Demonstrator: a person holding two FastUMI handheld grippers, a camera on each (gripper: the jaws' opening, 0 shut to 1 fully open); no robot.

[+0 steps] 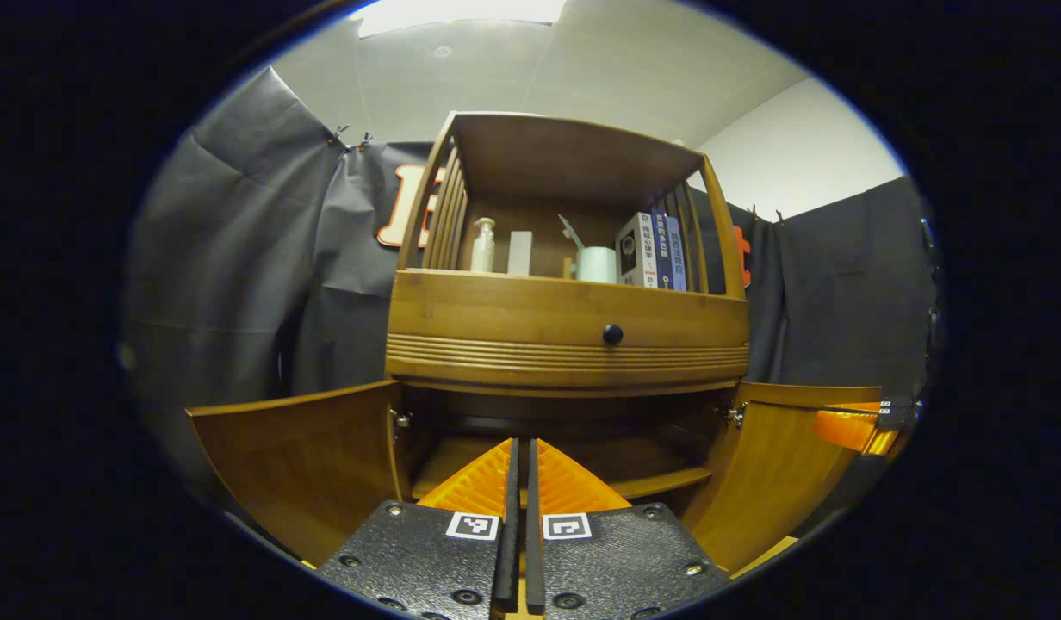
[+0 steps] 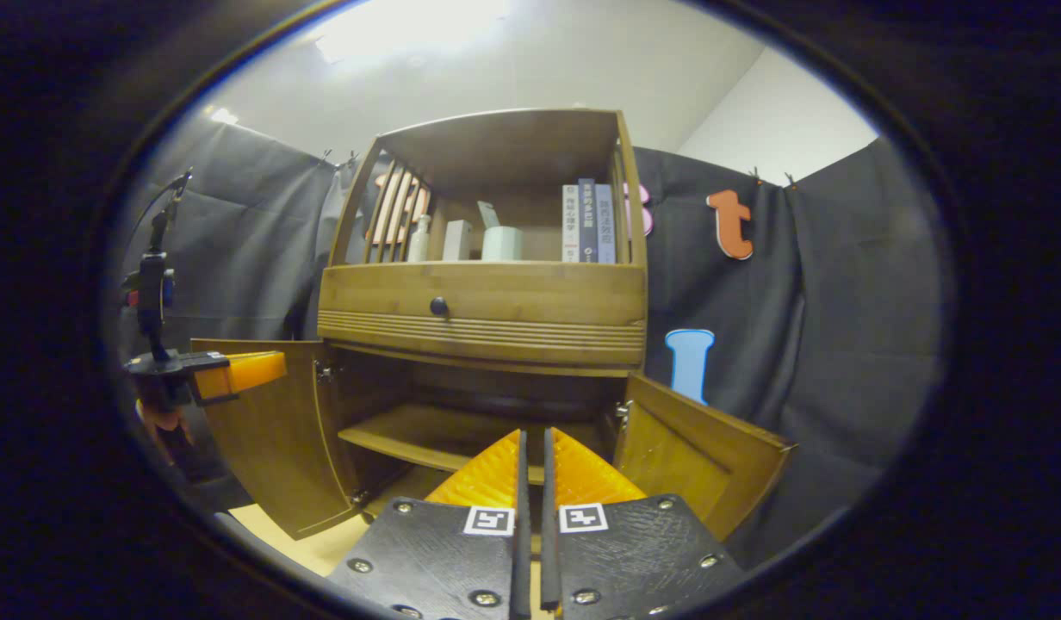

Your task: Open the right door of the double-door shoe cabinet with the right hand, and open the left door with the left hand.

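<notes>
Both doors of the shoe cabinet (image 2: pixel 483 297) already stand swung wide: the left door (image 1: pixel 302 461) juts out at the lower left of the left gripper view, and the right door (image 2: pixel 698 461) angles out at the lower right of the right gripper view, so the task looks as good as done. The left claw (image 1: pixel 518 478) is clenched on nothing, its fingers nearly touching, and points into the open lower compartment toward the inner shelf (image 1: pixel 660 482); the right claw (image 2: pixel 531 469) is likewise pinched together and empty, aimed at the same opening. In each view the other claw shows far off beside the opposite door's outer edge, apart from the wood as far as I can tell. The doors are stiff wooden panels on small metal hinges (image 1: pixel 735 415); I judge them light to swing and smooth enough to slip under a flat press. No handle is visible on them from here, so the free vertical edge is the natural place to pinch or hook. The open panels now project into the working space, and their top corners are the things to steer clear of when pulling back. Room is open straight in front of the cabinet; the drawer knob (image 1: pixel 612 334) above and the bottle (image 1: pixel 482 245), cup (image 1: pixel 596 263) and books (image 1: pixel 655 251) on top sit well away.
</notes>
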